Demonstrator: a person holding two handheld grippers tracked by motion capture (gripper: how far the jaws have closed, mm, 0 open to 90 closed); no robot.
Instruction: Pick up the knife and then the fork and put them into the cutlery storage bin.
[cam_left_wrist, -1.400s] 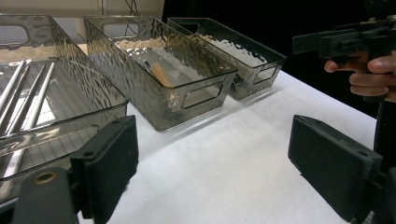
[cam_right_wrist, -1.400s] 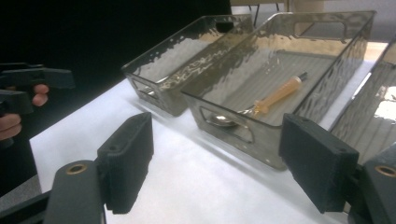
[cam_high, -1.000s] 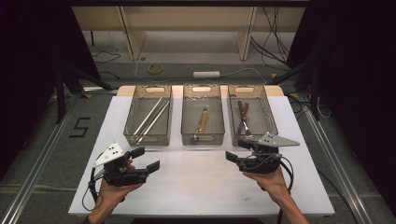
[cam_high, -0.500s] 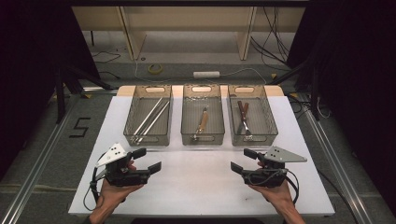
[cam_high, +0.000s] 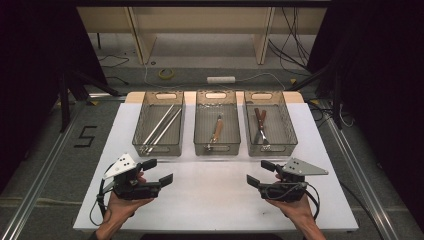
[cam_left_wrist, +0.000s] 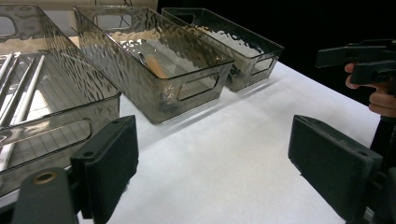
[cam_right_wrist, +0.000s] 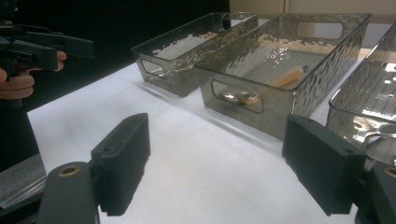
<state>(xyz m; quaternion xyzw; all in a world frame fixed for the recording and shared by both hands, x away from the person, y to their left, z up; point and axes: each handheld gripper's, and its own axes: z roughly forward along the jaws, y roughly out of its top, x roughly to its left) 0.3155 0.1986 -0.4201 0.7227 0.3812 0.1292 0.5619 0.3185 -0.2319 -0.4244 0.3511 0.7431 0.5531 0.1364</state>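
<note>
Three smoky clear bins stand in a row at the back of the white table (cam_high: 215, 195). The left bin (cam_high: 161, 130) holds several long metal rods, the middle bin (cam_high: 216, 129) a wooden-handled utensil (cam_high: 217, 131), the right bin (cam_high: 269, 129) wooden-handled utensils. My left gripper (cam_high: 158, 171) is held above the table's front left, open and empty, jaws pointing right. My right gripper (cam_high: 260, 173) is at the front right, open and empty, jaws pointing left. In the left gripper view the open left gripper (cam_left_wrist: 212, 172) faces the bins; the right gripper view frames the right gripper (cam_right_wrist: 224, 163) likewise.
The table's front middle between the grippers is bare white surface. Beyond the table lie floor cables, a roll of tape (cam_high: 166, 73) and wooden shelf legs. Dark curtains flank both sides. A "5" marks the floor (cam_high: 85, 136) at left.
My right gripper has drawn back toward the front edge and a little rightward, away from the right bin. The left gripper has barely shifted.
</note>
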